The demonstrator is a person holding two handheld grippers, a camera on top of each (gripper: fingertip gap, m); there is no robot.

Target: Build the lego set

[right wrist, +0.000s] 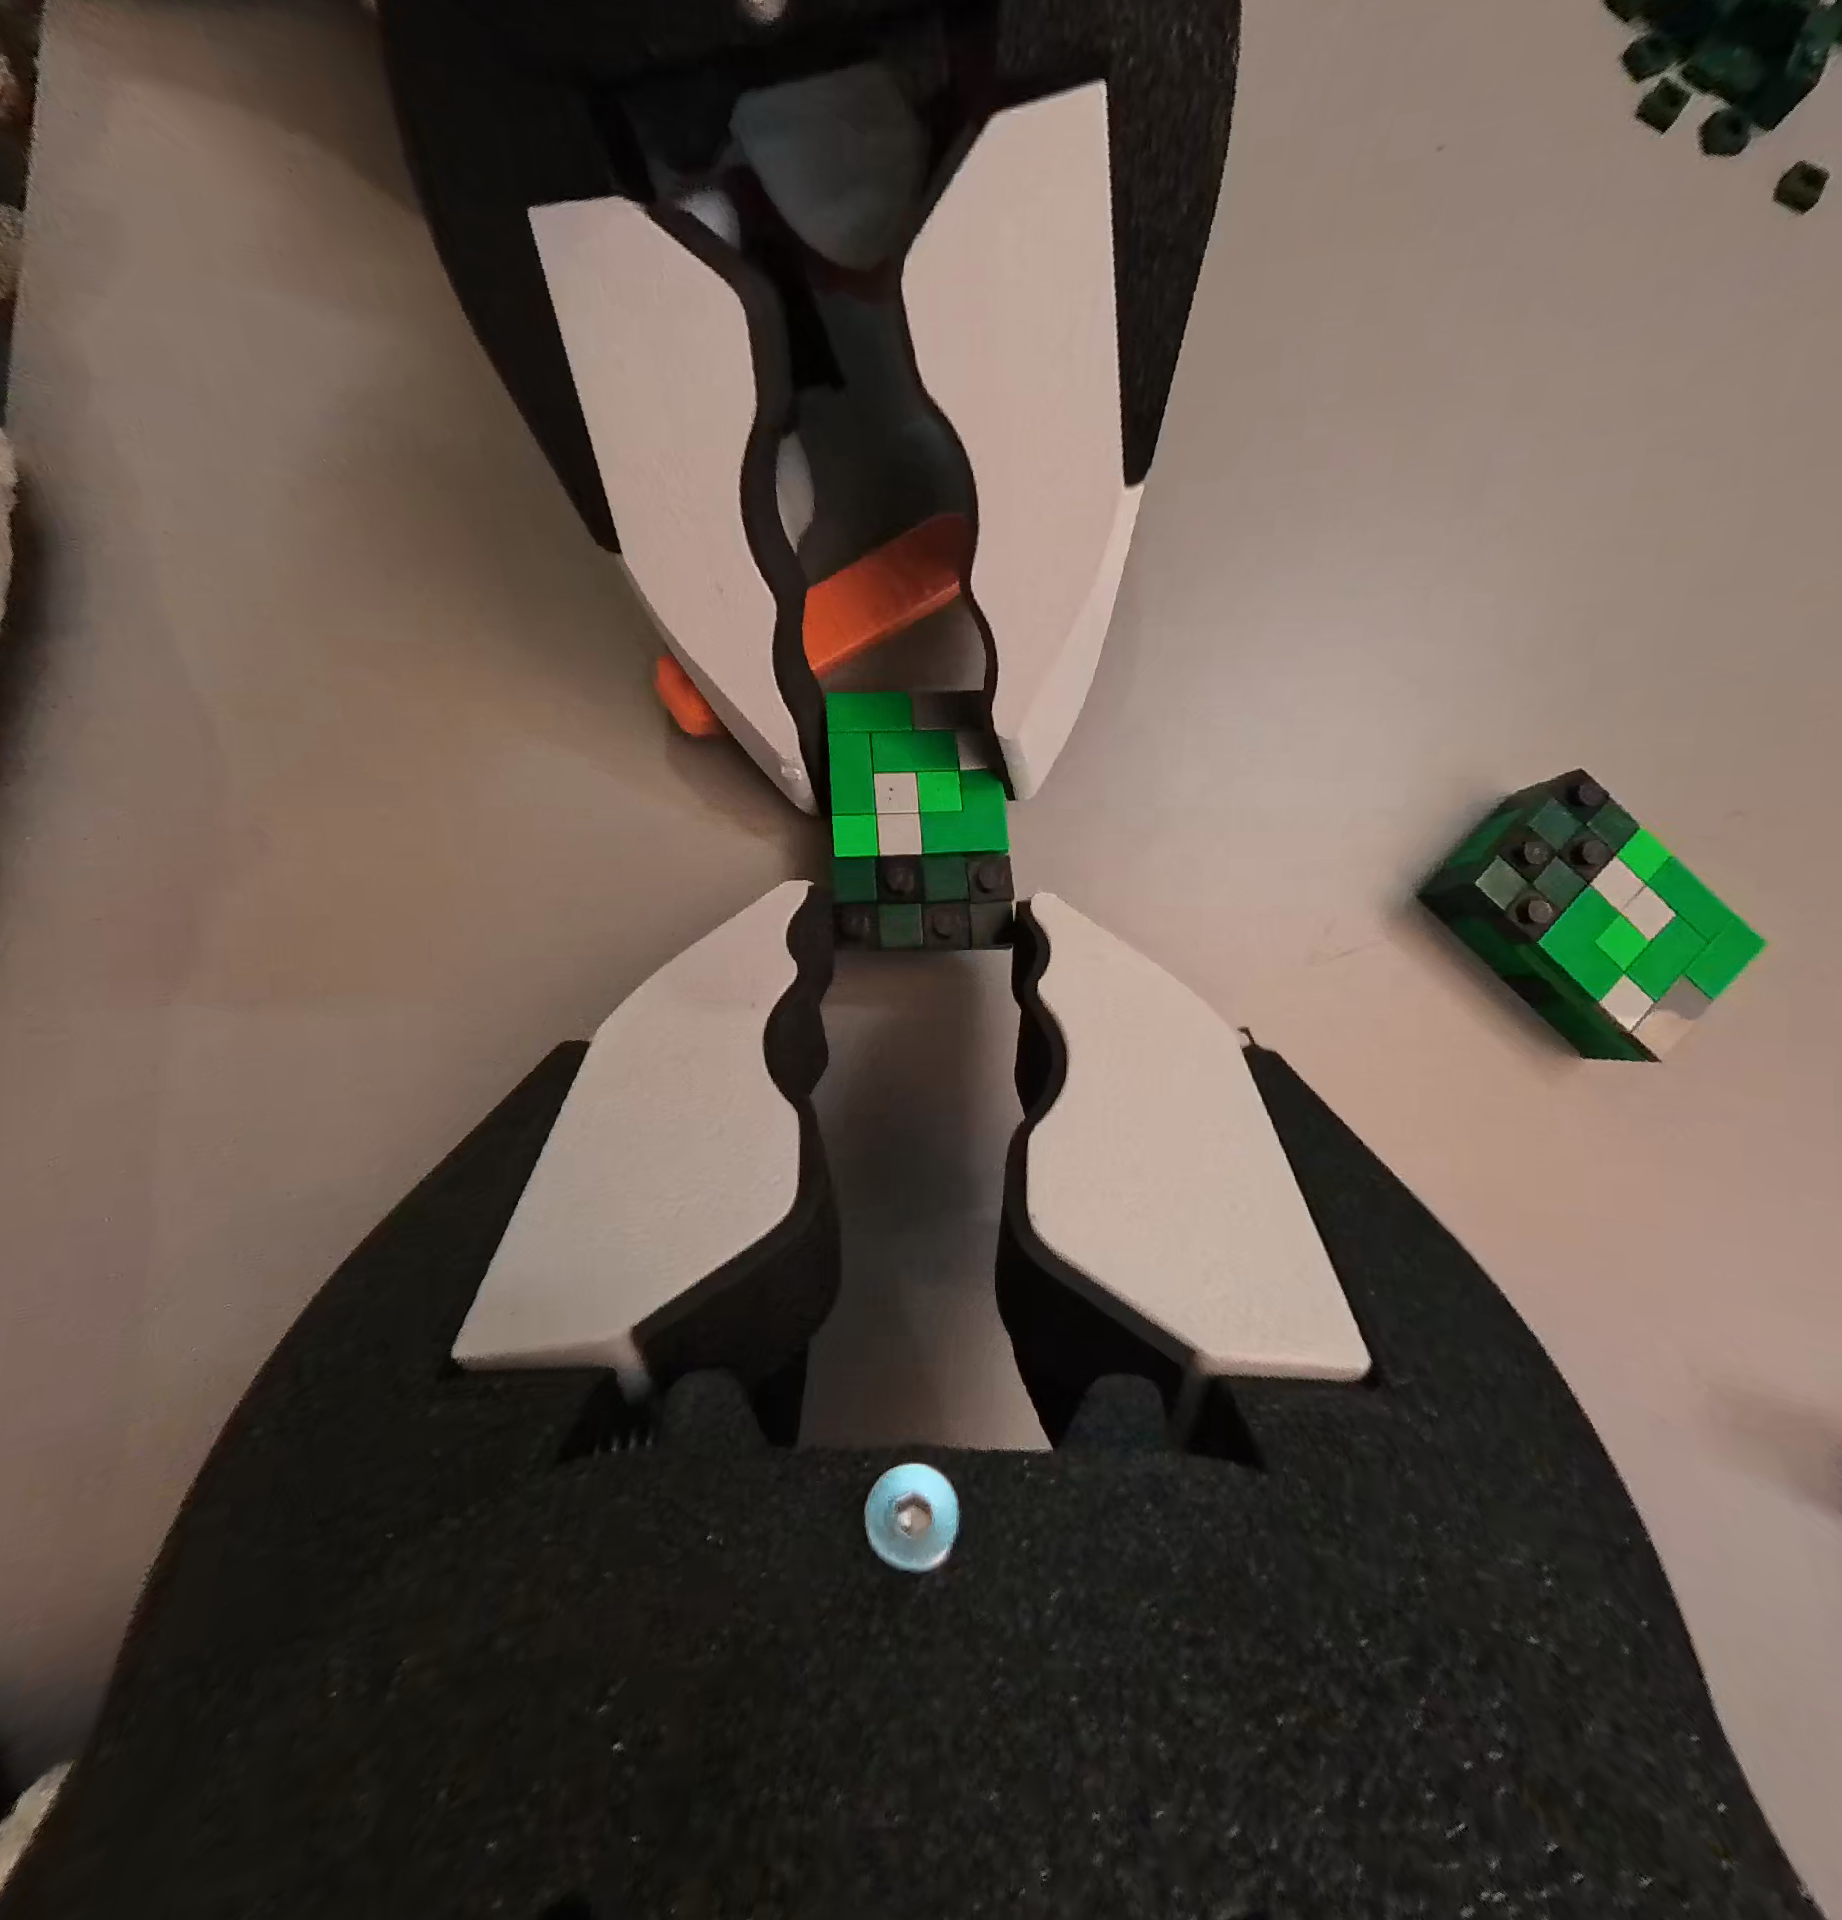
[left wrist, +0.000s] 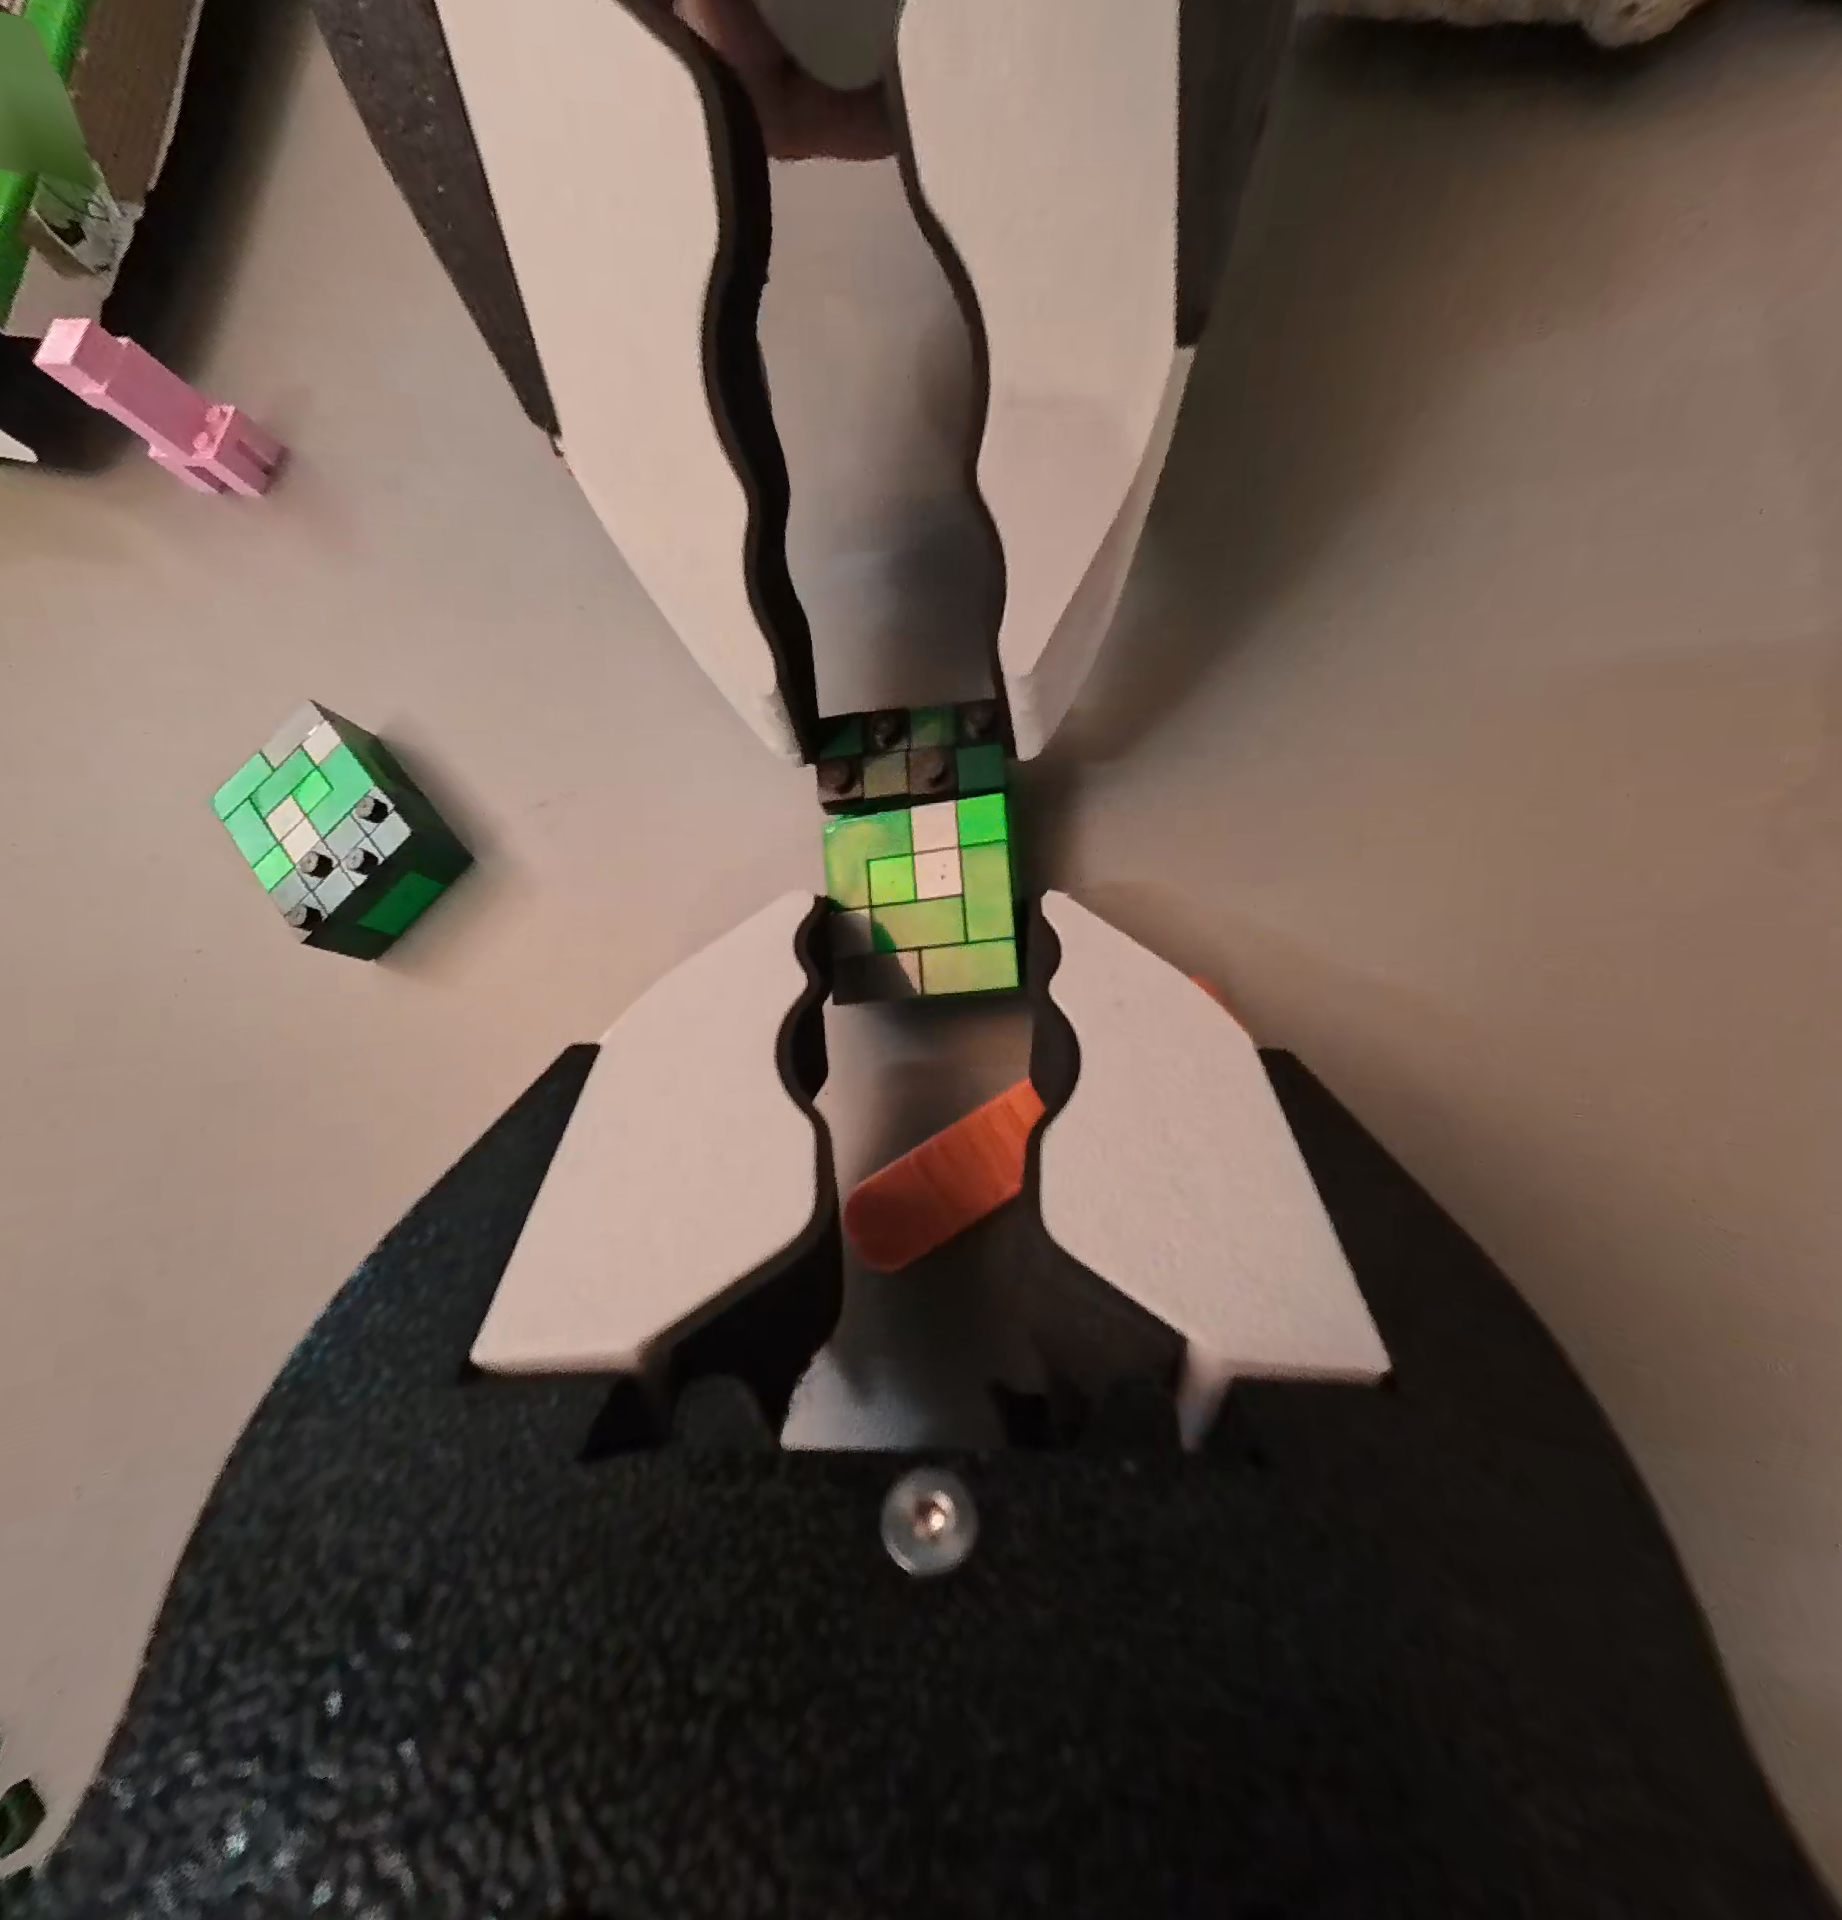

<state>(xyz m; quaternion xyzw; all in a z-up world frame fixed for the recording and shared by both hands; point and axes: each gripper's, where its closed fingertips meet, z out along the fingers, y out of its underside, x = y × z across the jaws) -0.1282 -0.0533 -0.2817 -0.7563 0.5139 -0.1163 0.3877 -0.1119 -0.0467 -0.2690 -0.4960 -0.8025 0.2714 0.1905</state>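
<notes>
Both tongs, left tongs [left wrist: 922, 914] and right tongs [right wrist: 917, 920], clench one green block [left wrist: 927, 894]; pressing halves together seems next, spare block [left wrist: 340, 831] at nine o'clock.

No legible text, label, brand, number or sign found in either view. The green box [left wrist: 8, 156] at the upper left edge of the left wrist view carries printing, but part of it is blurred over and the rest is too small to read. The brick blocks [left wrist: 922, 899] show plain coloured tiles with no markings. The tongs and the screw heads [right wrist: 910, 1519] on their bodies bear no lettering. The desk [left wrist: 1519, 727] is unmarked.
</notes>
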